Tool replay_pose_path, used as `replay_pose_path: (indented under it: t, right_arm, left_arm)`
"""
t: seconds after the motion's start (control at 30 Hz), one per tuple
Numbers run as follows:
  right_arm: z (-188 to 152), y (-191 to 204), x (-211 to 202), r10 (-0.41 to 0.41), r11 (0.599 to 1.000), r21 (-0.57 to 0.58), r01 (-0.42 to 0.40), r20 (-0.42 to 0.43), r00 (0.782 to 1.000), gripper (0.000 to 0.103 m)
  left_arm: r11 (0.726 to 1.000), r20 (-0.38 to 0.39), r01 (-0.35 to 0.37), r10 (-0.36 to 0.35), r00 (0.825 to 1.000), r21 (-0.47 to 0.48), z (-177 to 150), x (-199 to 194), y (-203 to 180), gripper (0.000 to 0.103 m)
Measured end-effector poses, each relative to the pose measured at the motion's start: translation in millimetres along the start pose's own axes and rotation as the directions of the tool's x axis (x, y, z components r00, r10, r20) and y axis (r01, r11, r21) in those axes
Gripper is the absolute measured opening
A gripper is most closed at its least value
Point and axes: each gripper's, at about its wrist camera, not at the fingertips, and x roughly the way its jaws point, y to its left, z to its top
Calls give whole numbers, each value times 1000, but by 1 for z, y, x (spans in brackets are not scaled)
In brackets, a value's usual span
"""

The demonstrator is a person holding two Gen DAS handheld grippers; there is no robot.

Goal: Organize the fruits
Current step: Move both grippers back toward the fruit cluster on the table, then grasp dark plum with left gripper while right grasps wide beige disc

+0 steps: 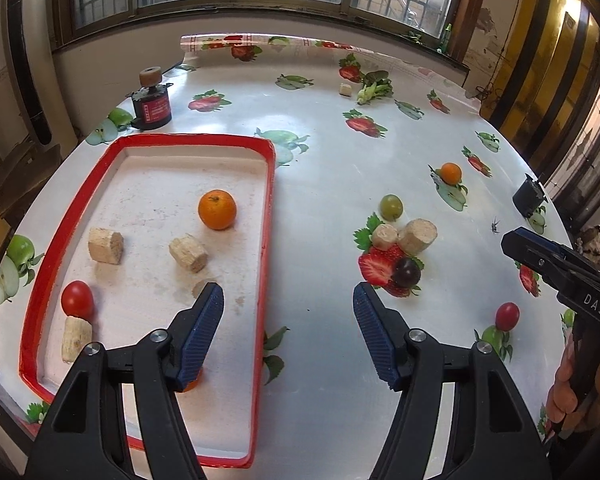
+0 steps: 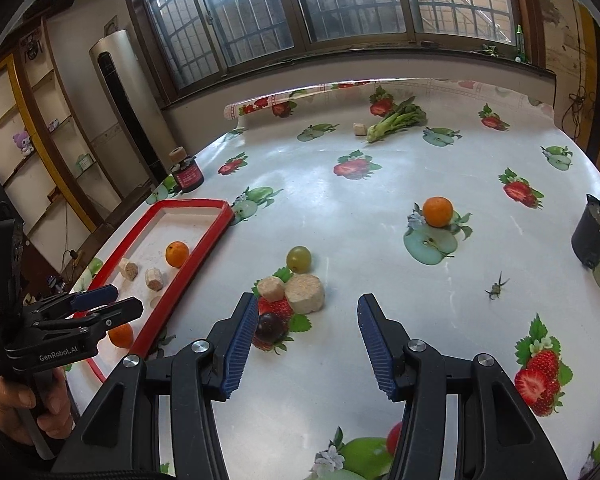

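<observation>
A red-rimmed white tray (image 1: 266, 200) lies on the left of the table. It holds an orange (image 1: 217, 209), a red tomato (image 1: 77, 299), a second orange (image 1: 191, 385) half hidden under my left finger, and several wood blocks (image 1: 188, 252). My left gripper (image 1: 288, 336) is open and empty over the tray's right edge. On the table lie a green grape (image 1: 391, 207), a dark plum (image 1: 406, 271), a small orange (image 1: 451, 172) and a red tomato (image 1: 507, 315). My right gripper (image 2: 308, 344) is open and empty, just right of the plum (image 2: 270, 327).
Two wood blocks (image 2: 306, 293) sit beside the plum. A dark jar (image 1: 153, 107) stands behind the tray, a black pot (image 2: 594, 236) at the right edge, greens (image 2: 396, 122) at the far side. A small insect-like bit (image 2: 496, 288) lies on the cloth.
</observation>
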Motion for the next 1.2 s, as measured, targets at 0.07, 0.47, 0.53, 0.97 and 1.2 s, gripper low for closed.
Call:
replay_pose_path:
  t: [0.07,0.47,0.53,0.97,1.2]
  right_arm:
    - [-5,-6,-3,-12,1000,4,12,-3,1000,54]
    - [-32,-42,-20,-73,996,57,74,-22,997,54]
    - [-33,-44,-20,-71,996,56,72,-24,997,54]
    - [-14,-35,3,-45,998,32,46,-36,998,54]
    - [-4,-29,24,-21,999,27,23,-53,998,54]
  left_arm:
    - [1000,-3,11,-11,1000,9,-1,1,-7,67]
    - [996,-40,59,-56,998,72,-6,14,-45,66]
    - [995,-46,66,-63,997,78,-5,18,-51,67]
    - [987,-93,97,-85,992,126,7,73,-87,66]
    - [982,-91,144,-133,987,119,7,71,-78,22]
